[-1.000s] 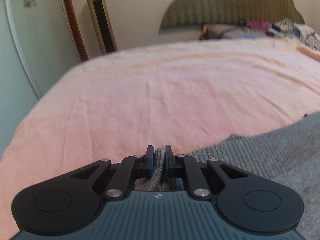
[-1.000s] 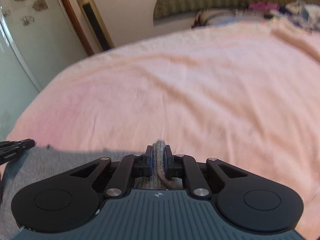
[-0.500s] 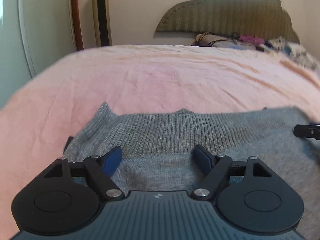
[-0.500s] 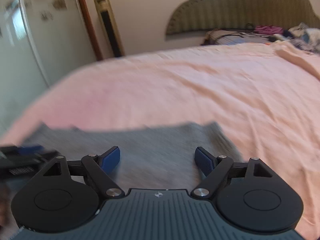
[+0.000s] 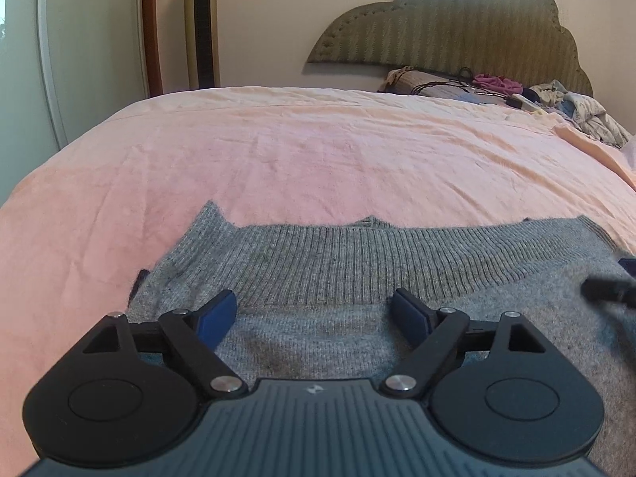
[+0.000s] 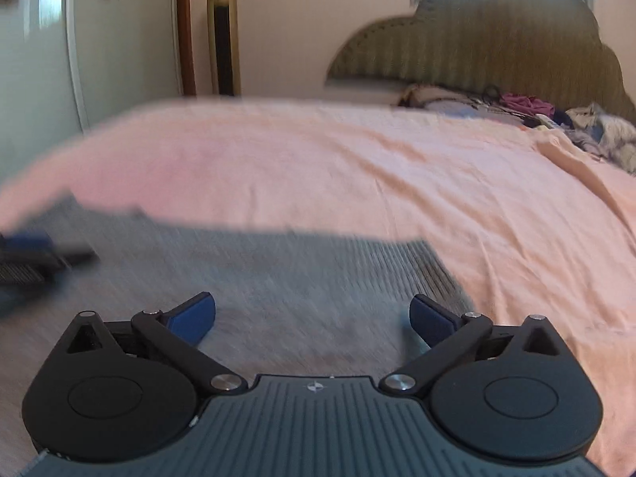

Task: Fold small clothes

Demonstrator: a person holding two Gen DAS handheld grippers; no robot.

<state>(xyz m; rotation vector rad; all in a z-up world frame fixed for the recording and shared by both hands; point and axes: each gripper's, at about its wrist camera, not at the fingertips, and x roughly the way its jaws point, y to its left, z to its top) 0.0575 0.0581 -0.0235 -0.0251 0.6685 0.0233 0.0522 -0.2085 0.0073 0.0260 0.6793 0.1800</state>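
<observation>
A grey knitted garment (image 5: 357,266) lies flat on the pink bed cover (image 5: 318,151), its ribbed band along the far edge. My left gripper (image 5: 314,310) is open and empty just above the garment's left part. My right gripper (image 6: 312,316) is open and empty above the garment's right part (image 6: 278,270); this view is blurred by motion. The right gripper's fingertip shows at the right edge of the left wrist view (image 5: 608,288). The left gripper shows blurred at the left edge of the right wrist view (image 6: 35,254).
A pile of loose clothes (image 5: 572,105) and a cushion (image 5: 421,83) lie at the head of the bed by the padded headboard (image 5: 445,28). A tower fan (image 5: 202,24) and a wardrobe door (image 5: 79,39) stand to the far left.
Both grippers were shut on the garment's edge one second ago. They opened, let it drop flat on the bed, and have drawn back and up a little.
</observation>
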